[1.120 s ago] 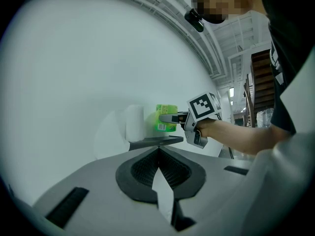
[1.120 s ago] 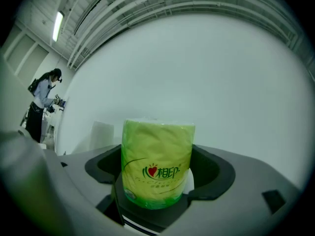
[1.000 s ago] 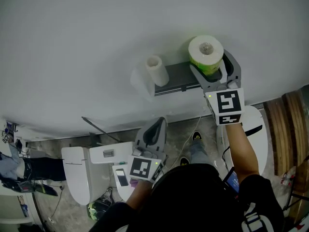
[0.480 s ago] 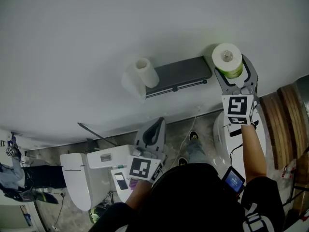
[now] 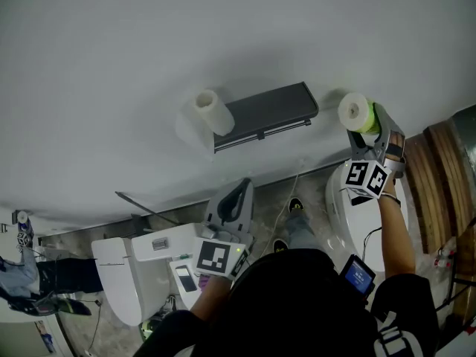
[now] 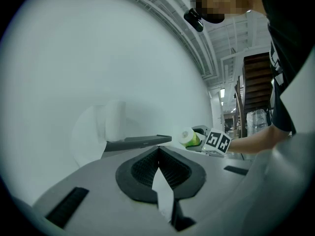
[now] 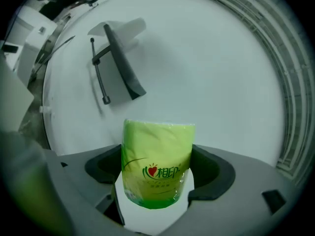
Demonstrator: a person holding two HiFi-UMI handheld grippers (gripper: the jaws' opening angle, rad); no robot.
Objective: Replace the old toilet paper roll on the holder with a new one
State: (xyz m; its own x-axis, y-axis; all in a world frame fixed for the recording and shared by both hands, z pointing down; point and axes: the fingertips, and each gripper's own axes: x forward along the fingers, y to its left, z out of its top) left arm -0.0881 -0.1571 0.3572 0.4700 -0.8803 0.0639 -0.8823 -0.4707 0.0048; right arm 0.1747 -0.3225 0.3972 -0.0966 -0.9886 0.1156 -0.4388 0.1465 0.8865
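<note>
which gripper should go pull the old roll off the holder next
Probably left: the left gripper is empty, jaws together, and the old roll sits at the left end of the holder. The right gripper is shut on the green-wrapped new roll, right of the holder.

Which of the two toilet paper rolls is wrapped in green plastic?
The roll clamped in the right tool: it wears a green wrapper, while the other roll, on the wall holder, is bare white paper.

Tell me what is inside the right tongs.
A green-wrapped toilet paper roll stands between the right tongs, gripped at its sides. The wrapper covers the paper on its sides, and the roll itself hides the spots where the jaws touch it.
</note>
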